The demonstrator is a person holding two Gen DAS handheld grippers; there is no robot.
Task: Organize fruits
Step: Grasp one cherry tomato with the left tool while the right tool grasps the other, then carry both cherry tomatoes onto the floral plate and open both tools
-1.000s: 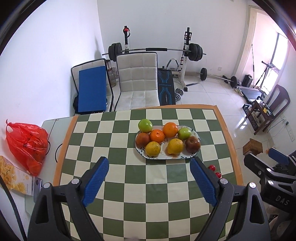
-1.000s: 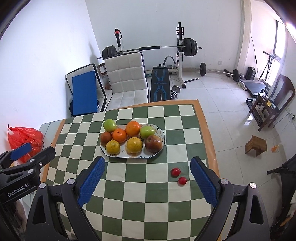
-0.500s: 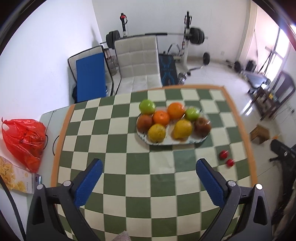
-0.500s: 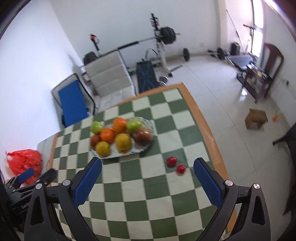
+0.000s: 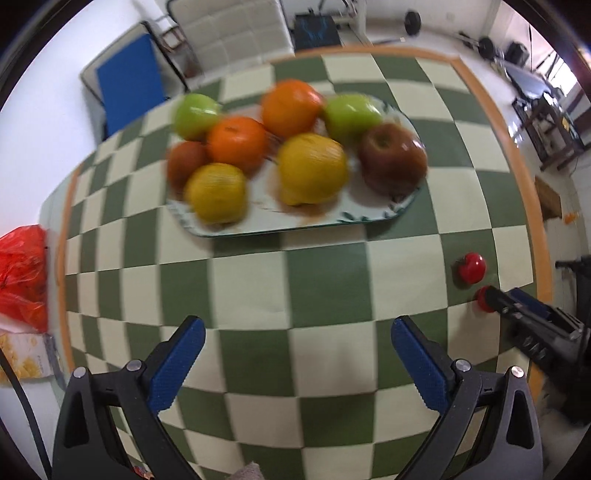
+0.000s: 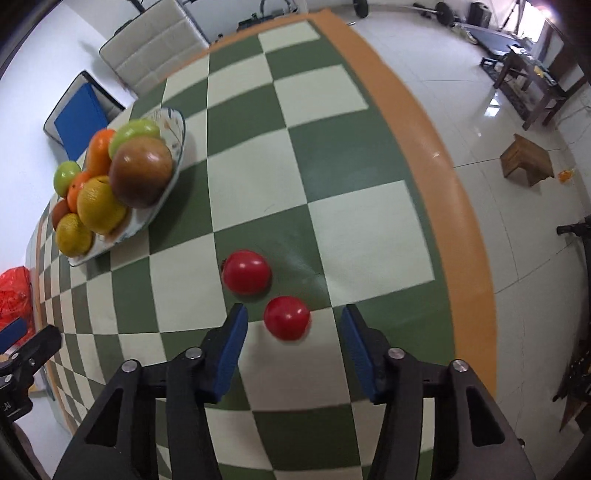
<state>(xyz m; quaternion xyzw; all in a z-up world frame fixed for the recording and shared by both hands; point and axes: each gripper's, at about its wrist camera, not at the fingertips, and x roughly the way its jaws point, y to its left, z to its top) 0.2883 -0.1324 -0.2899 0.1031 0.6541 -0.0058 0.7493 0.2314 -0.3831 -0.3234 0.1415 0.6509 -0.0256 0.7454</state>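
A patterned oval plate (image 5: pixel 369 218) holds several fruits: green apples, oranges, yellow citrus and a dark red apple (image 5: pixel 393 158). Over bare checks in front of the plate, my left gripper (image 5: pixel 298 328) stands wide open with nothing between its fingers. Two small red fruits lie near the table's right edge. The nearer red fruit (image 6: pixel 287 317) sits between the jaws of my right gripper (image 6: pixel 293 317), which are closing; a gap shows on both sides of it. The farther red fruit (image 6: pixel 246 272) lies just beyond the left fingertip. In the left wrist view the right gripper (image 5: pixel 498 297) partly hides one red fruit.
The checkered table has an orange border (image 6: pixel 424 147) close to the right of the red fruits. A red plastic bag (image 5: pixel 22 273) and a snack box (image 5: pixel 22 354) lie off the table's left side. A white chair (image 5: pixel 229 29) and a blue one (image 5: pixel 129 88) stand behind.
Both grippers have dropped towards the table and tipped downward. The right jaws have narrowed around the nearer red fruit. The left jaws have opened a little wider.
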